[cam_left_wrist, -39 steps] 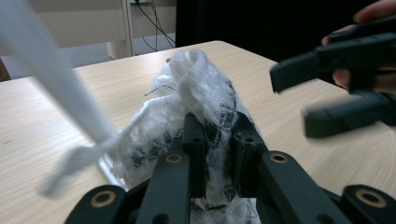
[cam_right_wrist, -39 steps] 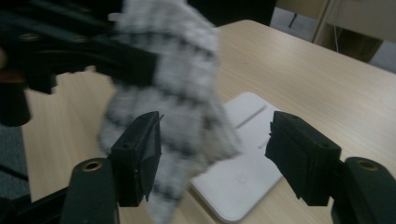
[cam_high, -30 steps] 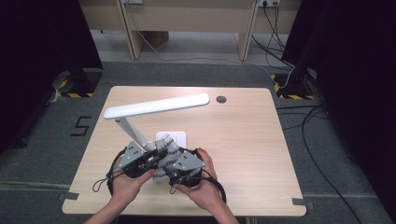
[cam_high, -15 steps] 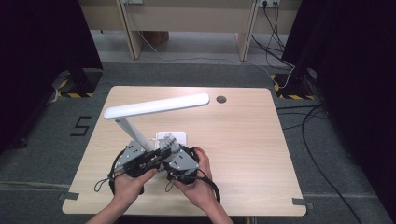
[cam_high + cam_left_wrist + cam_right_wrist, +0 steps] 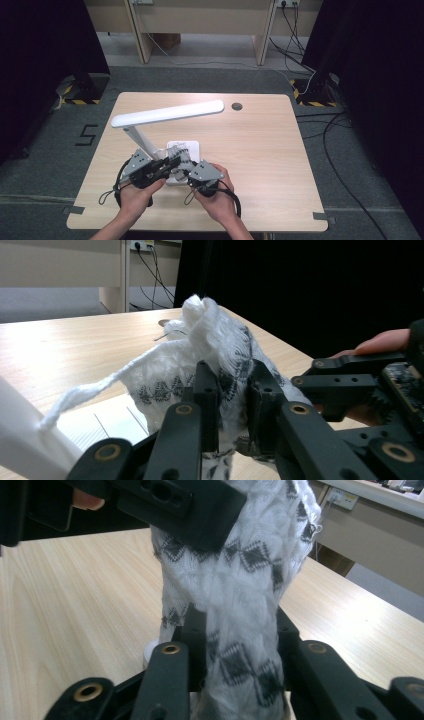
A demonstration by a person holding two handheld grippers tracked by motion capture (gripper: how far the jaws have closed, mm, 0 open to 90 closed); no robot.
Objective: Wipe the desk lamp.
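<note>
Currently a soft, light white knitted cloth [image 5: 210,347] is pinched by both closed grippers, left gripper [image 5: 231,405] and right gripper [image 5: 235,667], near the table's [image 5: 260,145] front edge; it is best gripped by bunched folds.

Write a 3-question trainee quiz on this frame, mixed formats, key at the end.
1. True or false: both the left tool and the right tool are clamped on the white patterned cloth.
2. Multiple choice: the desk lamp's base sits A) under the cloth and tools, B) at the table's far right corner, C) on the floor.
3. Fill in: the round hole in the table lies just beyond the free end of the lamp's ____.

Key: 1 true; 2 A; 3 head.
</note>
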